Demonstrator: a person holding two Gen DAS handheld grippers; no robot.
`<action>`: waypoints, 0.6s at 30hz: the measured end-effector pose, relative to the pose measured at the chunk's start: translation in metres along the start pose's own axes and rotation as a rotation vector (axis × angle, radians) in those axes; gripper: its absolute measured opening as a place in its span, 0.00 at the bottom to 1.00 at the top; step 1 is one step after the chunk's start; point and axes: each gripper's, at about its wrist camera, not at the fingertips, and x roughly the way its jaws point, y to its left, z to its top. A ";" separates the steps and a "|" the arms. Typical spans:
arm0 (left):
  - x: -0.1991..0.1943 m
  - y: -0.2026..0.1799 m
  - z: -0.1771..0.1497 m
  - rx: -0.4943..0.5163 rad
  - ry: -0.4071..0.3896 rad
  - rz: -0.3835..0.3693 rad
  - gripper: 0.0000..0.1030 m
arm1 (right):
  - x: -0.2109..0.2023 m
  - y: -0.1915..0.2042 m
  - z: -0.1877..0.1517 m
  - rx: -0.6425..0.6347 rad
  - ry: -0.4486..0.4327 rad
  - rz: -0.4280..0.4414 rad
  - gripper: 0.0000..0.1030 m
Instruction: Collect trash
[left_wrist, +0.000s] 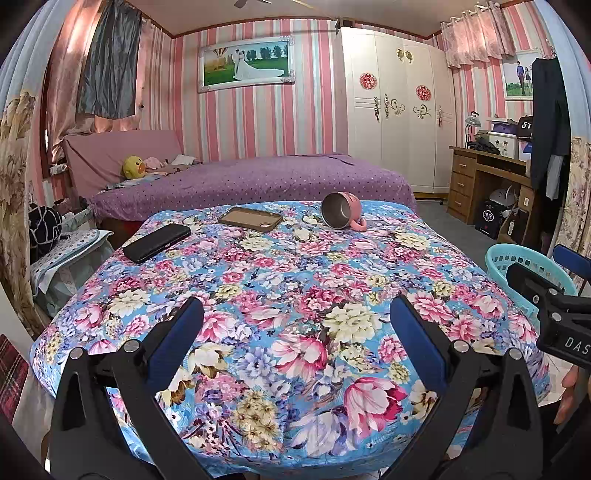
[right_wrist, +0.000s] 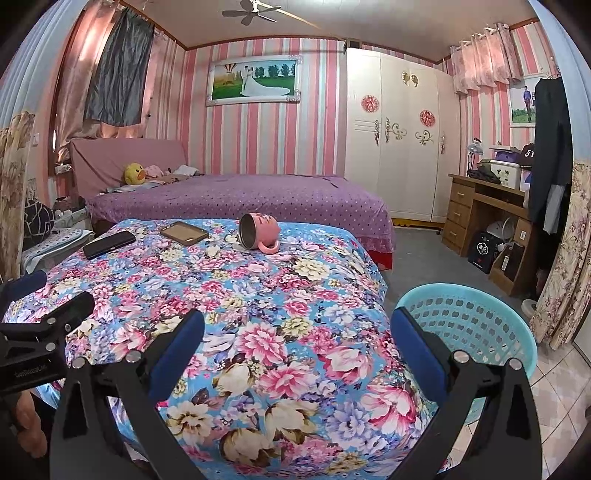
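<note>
A pink mug (left_wrist: 341, 215) lies on its side at the far end of a table with a floral cloth (left_wrist: 280, 295). A brown phone case (left_wrist: 250, 218) and a black phone (left_wrist: 157, 242) lie to its left. A light blue basket (right_wrist: 469, 332) stands on the floor right of the table. My left gripper (left_wrist: 295, 314) is open and empty above the near half of the table. My right gripper (right_wrist: 297, 328) is open and empty at the table's near right edge, beside the basket. The mug (right_wrist: 258, 232), case (right_wrist: 184, 232) and phone (right_wrist: 108, 244) also show in the right wrist view.
A purple bed (left_wrist: 258, 181) stands behind the table. A white wardrobe (left_wrist: 399, 110) and a wooden desk (left_wrist: 487, 184) are at the right. The other gripper shows at the right edge of the left view (left_wrist: 554, 306). Boxes sit by the desk.
</note>
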 end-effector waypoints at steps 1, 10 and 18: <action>0.000 0.000 0.000 0.000 0.001 0.000 0.95 | 0.000 0.000 0.000 0.000 -0.001 0.000 0.95; 0.000 0.002 0.001 0.002 -0.004 0.003 0.95 | -0.001 -0.001 0.000 0.000 0.000 0.000 0.96; 0.001 0.003 0.001 0.002 -0.005 0.005 0.95 | -0.001 -0.002 0.001 -0.003 -0.005 -0.003 0.96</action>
